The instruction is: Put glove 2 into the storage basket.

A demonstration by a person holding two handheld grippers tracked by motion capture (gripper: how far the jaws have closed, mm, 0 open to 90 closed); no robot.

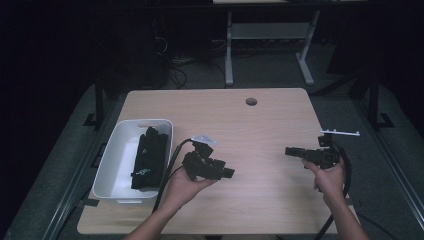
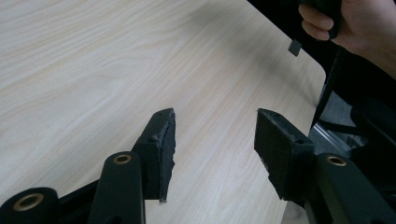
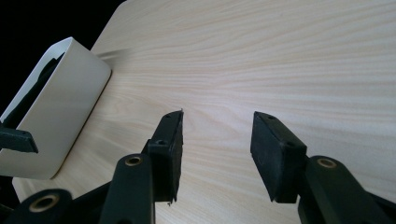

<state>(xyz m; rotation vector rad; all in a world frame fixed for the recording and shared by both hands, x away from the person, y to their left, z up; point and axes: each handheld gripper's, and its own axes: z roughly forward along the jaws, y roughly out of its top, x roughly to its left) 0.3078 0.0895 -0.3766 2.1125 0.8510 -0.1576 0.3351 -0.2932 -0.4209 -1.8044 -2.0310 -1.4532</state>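
Note:
My left gripper [image 1: 229, 173] is held low over the middle of the light wooden table [image 1: 260, 125], pointing right. In the left gripper view the jaws of this gripper [image 2: 215, 144] stand open with bare wood between them, and the other hand [image 2: 355, 23] shows at the top right. My right gripper [image 1: 289, 150] is held near the table's right edge, pointing left toward the other one. Its jaws [image 3: 217, 149] are open too, with nothing in them. A white bin [image 1: 112, 165] at the table's left holds a black, soft-looking item [image 1: 150, 157].
The bin's white wall [image 3: 60, 107] shows at the left of the right gripper view. A round hole [image 1: 251, 101] lies near the table's far edge. A white desk frame [image 1: 229, 50] stands on the floor beyond. Cables trail from both grippers toward the near edge.

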